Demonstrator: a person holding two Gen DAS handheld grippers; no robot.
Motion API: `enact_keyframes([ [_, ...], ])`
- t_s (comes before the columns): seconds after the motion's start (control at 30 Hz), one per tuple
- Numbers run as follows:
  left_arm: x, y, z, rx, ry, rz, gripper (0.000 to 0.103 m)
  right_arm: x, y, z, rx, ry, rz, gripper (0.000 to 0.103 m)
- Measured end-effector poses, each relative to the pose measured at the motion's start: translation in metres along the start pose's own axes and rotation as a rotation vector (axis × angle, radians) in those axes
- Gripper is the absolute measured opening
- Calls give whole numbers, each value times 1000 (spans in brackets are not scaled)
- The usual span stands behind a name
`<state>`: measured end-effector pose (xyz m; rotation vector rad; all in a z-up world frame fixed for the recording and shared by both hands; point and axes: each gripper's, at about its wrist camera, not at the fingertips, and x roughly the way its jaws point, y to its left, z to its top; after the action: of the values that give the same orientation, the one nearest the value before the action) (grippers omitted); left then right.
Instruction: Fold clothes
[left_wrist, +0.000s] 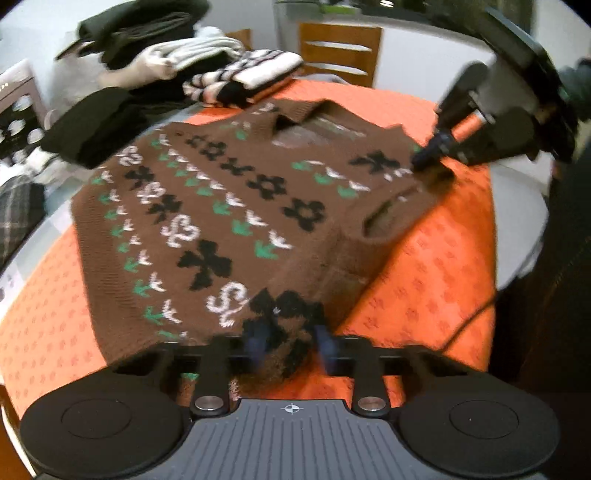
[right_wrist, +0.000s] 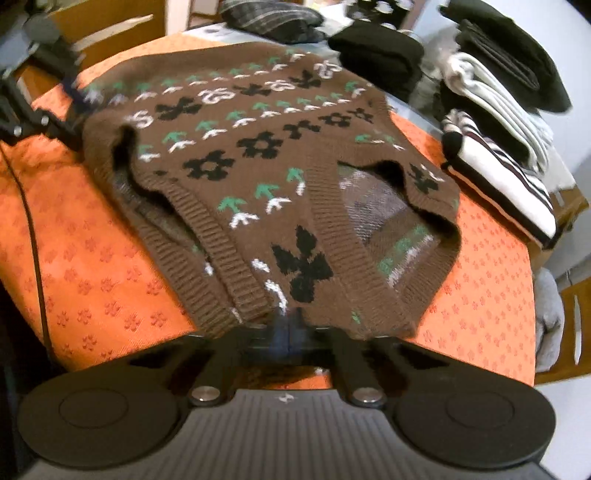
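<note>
Two grippers grasp one brown knitted vest with black flowers (left_wrist: 221, 206). From the left wrist, its long axis runs away from the left gripper (left_wrist: 288, 347), clenched on the hem, toward the neck; folded clothes (left_wrist: 155, 70) lie far left. From the right wrist, the right gripper (right_wrist: 291, 328), closed, pinches the shoulder; orange patterned cloth (right_wrist: 103, 266) lies beneath.

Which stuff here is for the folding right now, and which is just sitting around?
For the job:
- brown patterned vest
- left gripper, pinching its hem
- right gripper, pinching its shoulder

Just lying about:
- striped folded top
- black folded garment
- white and dark clothes pile
- wooden chair
- orange cloth underneath
</note>
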<state>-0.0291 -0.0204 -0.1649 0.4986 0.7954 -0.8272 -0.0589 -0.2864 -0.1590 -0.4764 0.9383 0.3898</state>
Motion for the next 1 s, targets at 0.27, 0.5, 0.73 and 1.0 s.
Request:
enact_keyframes([
  [0.27,-22,-7,-5,44,-3,-31,16,-34,-17,-27,118,-2,-24,1],
  [0.5,-6,-21,-16,1,31,-37,24,-34,-15,-28,192,-45,-26,15],
  [0.73,-3,-28,-20,-16,26,-4,26,-12,14,-6,-42,-31,-12,31],
  [1.0,-8,-25,-21,-40,15,5,26,-3,27,-16,-201,-12,-108,10],
])
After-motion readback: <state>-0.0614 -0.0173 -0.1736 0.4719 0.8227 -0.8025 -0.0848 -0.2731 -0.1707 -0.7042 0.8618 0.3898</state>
